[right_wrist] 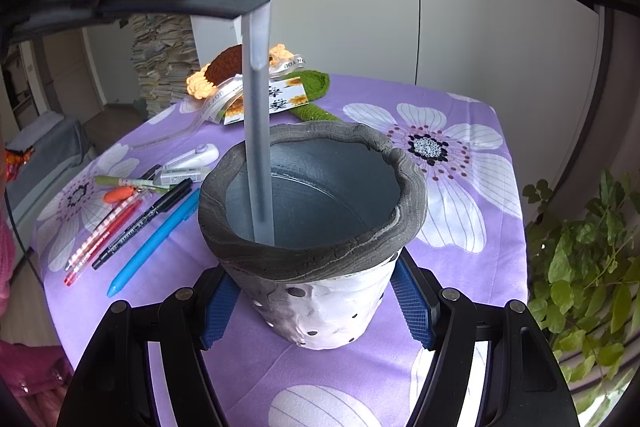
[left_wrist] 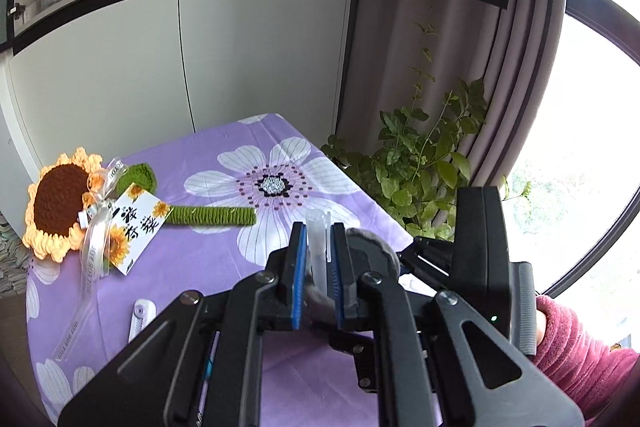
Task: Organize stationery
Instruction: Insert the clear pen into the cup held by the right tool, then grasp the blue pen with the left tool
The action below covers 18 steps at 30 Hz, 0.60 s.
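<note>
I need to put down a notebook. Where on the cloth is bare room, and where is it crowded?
Free: the purple tablecloth right of the pen holder, toward the plant, and behind it around the large printed flower. Crowded: left of the holder, with the blue pen and markers.

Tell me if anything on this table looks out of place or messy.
Mostly the loose pens lying scattered on the purple cloth left of the holder, with an eraser beside them. The holder's grey rim is lumpy and uneven. A frosted pen, pinched by the left gripper, is tipped partway in.
</note>
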Tool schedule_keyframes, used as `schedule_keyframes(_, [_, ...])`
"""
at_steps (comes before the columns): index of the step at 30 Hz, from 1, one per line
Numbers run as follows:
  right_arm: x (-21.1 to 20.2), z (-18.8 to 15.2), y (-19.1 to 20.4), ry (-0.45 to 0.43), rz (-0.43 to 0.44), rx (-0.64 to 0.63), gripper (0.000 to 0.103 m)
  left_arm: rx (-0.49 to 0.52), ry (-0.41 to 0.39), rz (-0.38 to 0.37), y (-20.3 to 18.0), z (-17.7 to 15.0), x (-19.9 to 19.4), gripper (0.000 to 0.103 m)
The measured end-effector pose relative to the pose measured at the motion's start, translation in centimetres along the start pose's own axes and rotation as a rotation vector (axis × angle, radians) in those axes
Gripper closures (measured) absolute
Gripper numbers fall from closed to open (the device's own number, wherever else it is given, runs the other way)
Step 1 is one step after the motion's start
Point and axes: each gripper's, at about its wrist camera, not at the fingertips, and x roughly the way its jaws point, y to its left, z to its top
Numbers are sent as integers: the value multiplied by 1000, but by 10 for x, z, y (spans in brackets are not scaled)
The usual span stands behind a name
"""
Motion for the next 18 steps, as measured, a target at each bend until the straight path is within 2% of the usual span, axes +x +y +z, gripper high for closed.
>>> schedule_keyframes(3, [1, 1, 0, 3, 0, -1, 32, -1, 14, 28, 2, -10, -3, 91])
schedule_keyframes(5, [1, 1, -1, 6, -2, -1, 32, -8, 19, 51, 6, -17, -8, 78])
schedule_keyframes(7, [2, 1, 0, 8, -4, -2, 32, -37, 16, 83, 15, -23, -15, 37])
schedule_keyframes(8, [2, 1, -1, 10, -5, -3, 32, -56, 8, 102, 21, -25, -19, 31])
schedule_keyframes(11, [1, 1, 0, 13, -5, -3, 32, -126, 18, 146, 44, -34, -24, 31])
schedule_keyframes(14, [1, 1, 0, 13, -4, -4, 32, -227, 64, 168, 71, -43, -16, 33])
schedule_keyframes(15, [1, 1, 0, 14, -5, -4, 32, -254, 86, 174, 77, -46, -12, 38])
schedule_keyframes(16, [1, 1, 0, 13, -4, -3, 32, -271, 111, 173, 82, -50, -6, 49])
schedule_keyframes(18, [1, 1, 0, 13, -4, -3, 32, -293, 172, 153, 85, -59, 7, 65])
